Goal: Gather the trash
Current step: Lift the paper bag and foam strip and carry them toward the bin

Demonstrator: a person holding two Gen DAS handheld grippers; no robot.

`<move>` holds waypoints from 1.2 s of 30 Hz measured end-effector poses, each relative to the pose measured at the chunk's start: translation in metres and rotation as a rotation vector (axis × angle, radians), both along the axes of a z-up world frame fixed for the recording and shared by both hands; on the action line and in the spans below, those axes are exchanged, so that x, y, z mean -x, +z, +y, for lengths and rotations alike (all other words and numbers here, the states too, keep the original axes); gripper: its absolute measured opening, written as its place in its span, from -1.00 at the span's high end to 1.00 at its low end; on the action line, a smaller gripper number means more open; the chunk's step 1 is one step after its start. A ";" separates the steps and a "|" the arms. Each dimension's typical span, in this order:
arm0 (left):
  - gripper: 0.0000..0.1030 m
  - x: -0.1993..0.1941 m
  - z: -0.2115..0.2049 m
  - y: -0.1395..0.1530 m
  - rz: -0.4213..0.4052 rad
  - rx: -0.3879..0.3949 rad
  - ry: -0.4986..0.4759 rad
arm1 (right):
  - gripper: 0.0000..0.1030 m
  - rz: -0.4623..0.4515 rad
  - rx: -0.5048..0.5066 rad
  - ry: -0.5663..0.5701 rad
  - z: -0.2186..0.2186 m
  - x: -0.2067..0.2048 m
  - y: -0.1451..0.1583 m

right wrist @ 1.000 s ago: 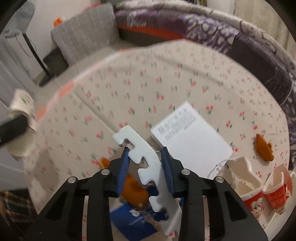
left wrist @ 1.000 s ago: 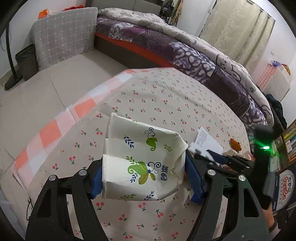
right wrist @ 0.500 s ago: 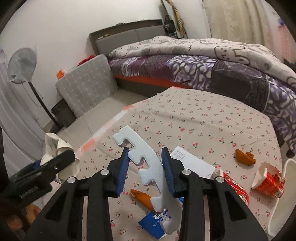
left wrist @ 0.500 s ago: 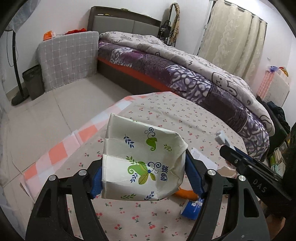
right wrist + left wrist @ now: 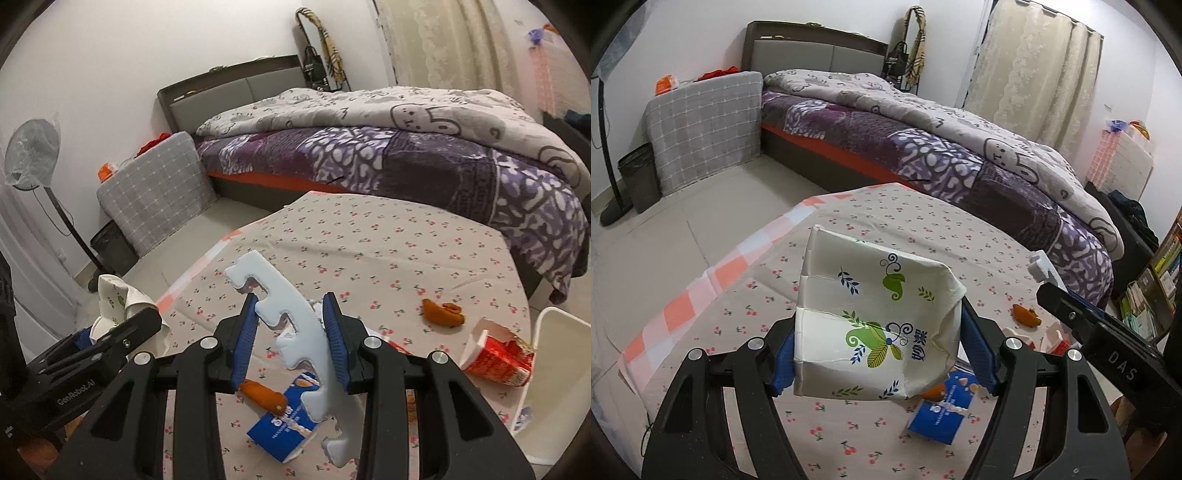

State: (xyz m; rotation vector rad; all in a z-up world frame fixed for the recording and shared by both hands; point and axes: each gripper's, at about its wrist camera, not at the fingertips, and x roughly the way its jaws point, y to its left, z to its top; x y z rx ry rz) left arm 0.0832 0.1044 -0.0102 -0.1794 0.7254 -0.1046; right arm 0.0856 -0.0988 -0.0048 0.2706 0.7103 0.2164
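Both my hands are loaded and lifted above the cherry-print tablecloth (image 5: pixel 424 240). My left gripper (image 5: pixel 877 345) clamps a crushed white paper cup with green leaf print (image 5: pixel 875 325); my right gripper (image 5: pixel 291 328) pinches a flat, notched white foam strip (image 5: pixel 295 332). Neither is binned yet. On the cloth remain a blue carton (image 5: pixel 282 424), orange peels (image 5: pixel 443 313) and a torn red paper cup (image 5: pixel 496 356).
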 end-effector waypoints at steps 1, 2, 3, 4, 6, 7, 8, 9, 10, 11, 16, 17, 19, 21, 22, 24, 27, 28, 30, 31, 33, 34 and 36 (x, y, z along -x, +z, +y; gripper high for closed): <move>-0.37 0.000 -0.001 0.000 0.000 0.000 -0.004 | 0.29 -0.001 -0.001 -0.005 -0.003 0.001 0.001; -0.37 0.000 -0.004 0.000 0.000 0.001 -0.009 | 0.29 -0.002 -0.003 -0.014 -0.008 0.002 0.002; -0.37 0.000 -0.007 0.000 0.000 0.002 -0.015 | 0.29 -0.002 -0.005 -0.020 -0.010 0.003 0.003; -0.37 0.000 -0.011 0.001 0.000 0.002 -0.022 | 0.29 -0.004 -0.008 -0.028 -0.015 0.004 0.004; -0.37 0.001 -0.018 0.001 -0.002 0.000 -0.036 | 0.29 -0.004 -0.013 -0.040 -0.021 0.007 0.004; -0.37 0.001 -0.021 0.001 -0.003 -0.001 -0.041 | 0.29 -0.005 -0.016 -0.048 -0.026 0.008 0.005; -0.37 0.001 -0.026 0.001 -0.005 -0.004 -0.050 | 0.29 -0.005 -0.017 -0.055 -0.030 0.009 0.006; -0.37 0.002 -0.029 0.001 -0.005 -0.005 -0.055 | 0.29 -0.006 -0.019 -0.060 -0.033 0.010 0.007; -0.37 0.002 -0.033 0.001 -0.005 -0.007 -0.063 | 0.29 -0.007 -0.020 -0.068 -0.037 0.011 0.008; -0.37 0.002 -0.037 0.001 -0.005 -0.009 -0.070 | 0.29 -0.008 -0.022 -0.075 -0.041 0.012 0.008; -0.37 0.001 -0.052 -0.001 -0.002 -0.013 -0.095 | 0.29 -0.011 -0.036 -0.113 -0.060 0.017 0.012; -0.37 0.001 -0.054 -0.001 -0.002 -0.014 -0.101 | 0.29 -0.012 -0.039 -0.122 -0.065 0.019 0.013; -0.37 0.002 -0.060 -0.001 -0.002 -0.016 -0.114 | 0.29 -0.013 -0.043 -0.137 -0.072 0.022 0.014; -0.37 0.003 -0.067 -0.002 -0.003 -0.019 -0.127 | 0.28 -0.013 -0.047 -0.159 -0.081 0.025 0.015; -0.37 0.003 -0.071 -0.002 -0.002 -0.020 -0.134 | 0.28 -0.011 -0.050 -0.170 -0.085 0.026 0.015; -0.37 0.004 -0.078 -0.003 -0.002 -0.024 -0.148 | 0.28 -0.008 -0.055 -0.190 -0.093 0.029 0.015; -0.37 0.005 -0.088 -0.005 -0.001 -0.028 -0.166 | 0.28 -0.009 -0.062 -0.224 -0.106 0.033 0.016; -0.37 0.006 -0.093 -0.005 -0.001 -0.029 -0.174 | 0.28 -0.011 -0.064 -0.237 -0.111 0.035 0.017; -0.37 0.006 -0.099 -0.006 0.000 -0.032 -0.186 | 0.28 -0.014 -0.068 -0.263 -0.120 0.039 0.019; -0.37 0.007 -0.103 -0.006 0.000 -0.033 -0.194 | 0.28 -0.016 -0.072 -0.279 -0.126 0.041 0.020; -0.37 0.008 -0.110 -0.008 0.001 -0.036 -0.210 | 0.28 -0.017 -0.083 -0.308 -0.138 0.046 0.021; -0.37 0.008 -0.112 -0.009 0.001 -0.037 -0.217 | 0.28 -0.016 -0.088 -0.321 -0.143 0.048 0.021; -0.38 0.010 -0.121 -0.010 0.001 -0.041 -0.232 | 0.28 -0.012 -0.098 -0.360 -0.158 0.052 0.021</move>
